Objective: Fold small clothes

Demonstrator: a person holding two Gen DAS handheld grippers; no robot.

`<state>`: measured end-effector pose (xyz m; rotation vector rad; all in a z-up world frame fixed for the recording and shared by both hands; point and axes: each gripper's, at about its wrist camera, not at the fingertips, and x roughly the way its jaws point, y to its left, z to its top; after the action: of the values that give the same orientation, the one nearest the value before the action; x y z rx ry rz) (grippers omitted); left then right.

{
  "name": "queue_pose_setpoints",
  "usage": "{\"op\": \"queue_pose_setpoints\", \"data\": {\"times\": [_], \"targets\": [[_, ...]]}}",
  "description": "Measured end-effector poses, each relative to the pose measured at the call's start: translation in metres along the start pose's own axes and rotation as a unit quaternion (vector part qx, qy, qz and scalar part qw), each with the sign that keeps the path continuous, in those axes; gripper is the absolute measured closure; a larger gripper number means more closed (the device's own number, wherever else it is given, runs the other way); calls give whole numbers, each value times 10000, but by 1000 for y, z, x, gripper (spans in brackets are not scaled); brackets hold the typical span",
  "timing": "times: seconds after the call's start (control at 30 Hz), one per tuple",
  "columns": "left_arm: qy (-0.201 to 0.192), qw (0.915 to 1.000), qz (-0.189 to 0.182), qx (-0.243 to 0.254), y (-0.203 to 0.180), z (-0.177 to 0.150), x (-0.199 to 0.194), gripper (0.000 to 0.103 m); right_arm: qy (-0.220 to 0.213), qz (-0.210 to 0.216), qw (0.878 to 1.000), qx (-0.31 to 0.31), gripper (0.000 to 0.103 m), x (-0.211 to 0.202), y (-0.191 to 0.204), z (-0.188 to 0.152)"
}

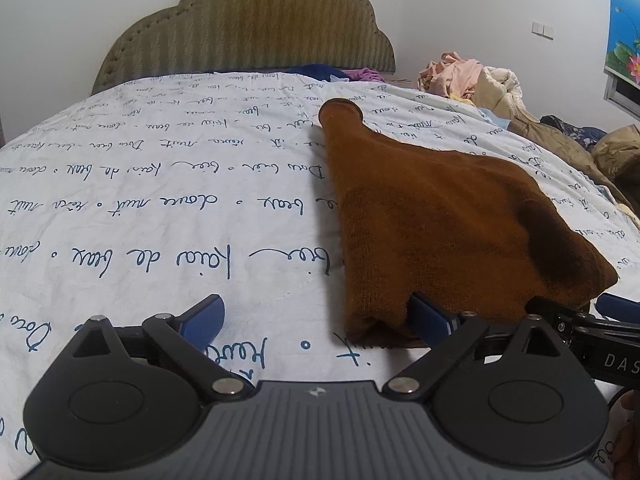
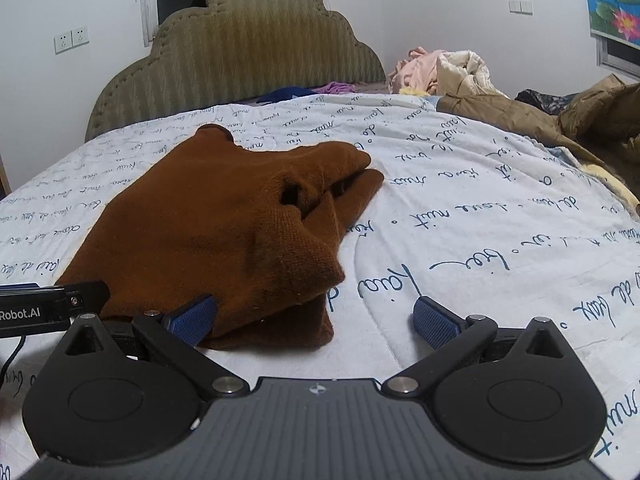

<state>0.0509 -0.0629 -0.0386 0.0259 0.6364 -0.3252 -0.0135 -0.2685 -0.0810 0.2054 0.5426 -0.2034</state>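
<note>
You have one brown garment (image 1: 440, 216) lying on the bed quilt (image 1: 160, 208), right of centre in the left view. Your two grippers, left gripper (image 1: 320, 316) and right gripper (image 2: 316, 320), both stand wide, gripping nothing.

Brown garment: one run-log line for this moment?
brown garment: folded, on quilt | left claw: open, nothing gripped | right claw: open, nothing gripped

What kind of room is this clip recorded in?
Most likely a home bedroom. An upholstered scalloped headboard stands against the wall, a white quilt printed with handwriting covers the bed, and a heap of loose clothes lies at the far side. A brown knit garment lies on the quilt.
</note>
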Motion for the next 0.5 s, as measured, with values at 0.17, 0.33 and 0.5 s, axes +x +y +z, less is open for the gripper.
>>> {"op": "queue_pose_setpoints", "data": {"times": [0.17, 0.33, 0.5], "targets": [[1, 10000, 9, 12, 0, 0, 0, 4, 2, 16, 10000, 36, 0, 0, -1, 0], [2, 10000, 32, 30, -1, 0, 0, 4, 5, 18, 10000, 37, 0, 0, -1, 0], [6, 10000, 30, 24, -1, 0, 0, 4, 4, 20, 10000, 41, 0, 0, -1, 0]]}}
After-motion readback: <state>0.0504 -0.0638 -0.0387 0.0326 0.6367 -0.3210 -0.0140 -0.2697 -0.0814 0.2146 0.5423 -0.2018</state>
